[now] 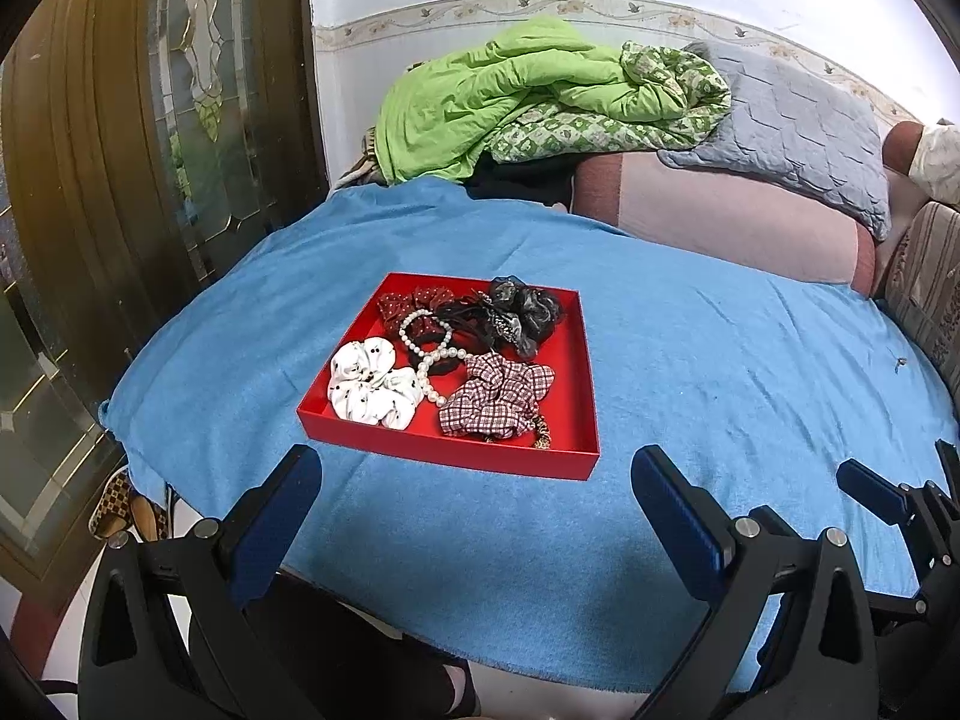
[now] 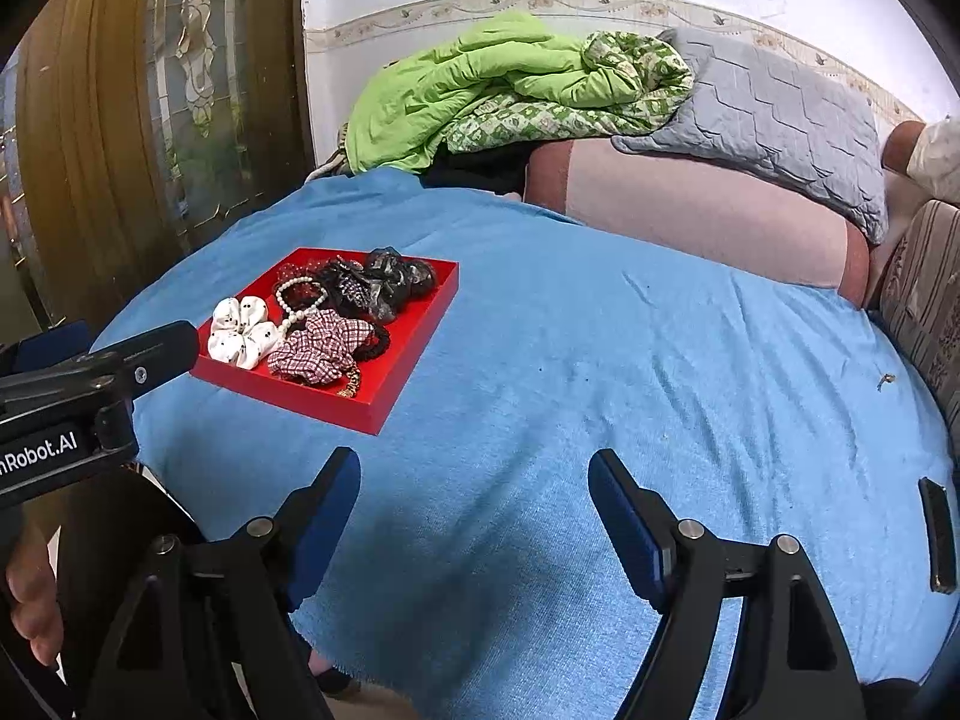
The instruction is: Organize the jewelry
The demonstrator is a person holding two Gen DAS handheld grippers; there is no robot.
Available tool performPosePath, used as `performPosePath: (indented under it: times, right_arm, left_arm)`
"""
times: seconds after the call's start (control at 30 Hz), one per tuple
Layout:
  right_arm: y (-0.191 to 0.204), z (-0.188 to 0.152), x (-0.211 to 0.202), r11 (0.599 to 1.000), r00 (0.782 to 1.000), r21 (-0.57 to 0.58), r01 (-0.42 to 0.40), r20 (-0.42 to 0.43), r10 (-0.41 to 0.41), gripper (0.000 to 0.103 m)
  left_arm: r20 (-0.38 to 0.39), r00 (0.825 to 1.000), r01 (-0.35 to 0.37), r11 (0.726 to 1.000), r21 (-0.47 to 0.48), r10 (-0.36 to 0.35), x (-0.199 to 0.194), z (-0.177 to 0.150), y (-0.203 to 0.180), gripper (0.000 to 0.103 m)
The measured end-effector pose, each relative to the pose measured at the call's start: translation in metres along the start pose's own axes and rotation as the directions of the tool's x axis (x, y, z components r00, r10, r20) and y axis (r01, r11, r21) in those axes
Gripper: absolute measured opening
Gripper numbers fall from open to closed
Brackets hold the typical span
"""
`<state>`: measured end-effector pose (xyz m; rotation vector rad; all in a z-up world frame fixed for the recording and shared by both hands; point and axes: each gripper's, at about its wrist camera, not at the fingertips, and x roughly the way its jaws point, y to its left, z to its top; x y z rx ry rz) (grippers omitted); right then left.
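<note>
A red tray (image 1: 576, 360) lies on a blue cloth (image 1: 720, 372). In it are a white dotted scrunchie (image 1: 372, 384), a pearl string (image 1: 429, 354), a plaid scrunchie (image 1: 498, 396), a black sheer scrunchie (image 1: 528, 309), a red dotted scrunchie (image 1: 408, 300) and a bit of gold chain (image 1: 543, 438). My left gripper (image 1: 477, 456) hovers just before the tray's near wall, open and empty. My right gripper (image 2: 474, 457) stands open over bare cloth, with the tray (image 2: 420, 324) off to its upper left. Nothing is between either pair of fingers.
A green quilt (image 1: 510, 96), a grey pillow (image 1: 792, 126) and a pink bolster (image 1: 720, 216) are piled behind the cloth. A wooden door with glass (image 1: 150, 150) stands at the left. A dark flat object (image 2: 939, 534) lies at the cloth's right edge.
</note>
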<state>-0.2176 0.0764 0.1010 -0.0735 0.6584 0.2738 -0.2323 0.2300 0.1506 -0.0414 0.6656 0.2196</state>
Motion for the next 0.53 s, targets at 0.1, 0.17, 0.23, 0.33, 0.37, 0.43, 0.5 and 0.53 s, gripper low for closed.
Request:
performPosePath:
  times: [0.1,0.17,0.23,0.33,0.37,0.43,0.5,0.53]
  right_arm:
    - [0.0,-0.001,0.0,1.0,1.0,0.002,-0.002,0.004,0.002,0.084]
    - [-0.001,-0.001,0.002,1.0,1.0,0.009,-0.003,0.008,0.003,0.086]
    - [-0.002,0.0,0.004,1.0,1.0,0.021,-0.007,0.01,0.006,0.087]
    - [-0.005,0.003,0.01,0.999,1.0,0.04,-0.018,0.001,0.018,0.087]
    - [-0.006,0.004,0.012,0.999,1.0,0.047,-0.021,-0.003,0.022,0.087]
    - [-0.007,0.003,0.016,0.998,0.999,0.055,-0.035,-0.015,0.036,0.087]
    - [-0.007,0.001,0.017,0.997,0.999,0.056,-0.045,-0.022,0.046,0.087]
    - [-0.008,-0.001,0.018,0.997,0.998,0.052,-0.05,-0.027,0.052,0.087]
  left_arm:
    - [-0.009,1.0,-0.013,1.0,0.005,0.013,-0.002,0.0,0.001,0.103]
    - [-0.009,0.999,-0.037,0.999,0.01,0.037,-0.005,0.001,0.004,0.103]
    - [0.0,0.998,-0.059,0.998,0.005,0.059,-0.01,0.002,0.01,0.103]
    - [0.003,0.996,-0.091,0.996,-0.015,0.091,-0.017,0.003,0.022,0.103]
    - [0.001,0.995,-0.101,0.995,-0.022,0.101,-0.019,0.003,0.025,0.103]
    - [0.003,0.992,-0.124,0.991,-0.04,0.125,-0.024,0.003,0.031,0.103]
    - [0.007,0.99,-0.137,0.989,-0.048,0.138,-0.028,0.003,0.031,0.103]
    - [0.006,0.99,-0.137,0.989,-0.048,0.138,-0.029,0.003,0.03,0.103]
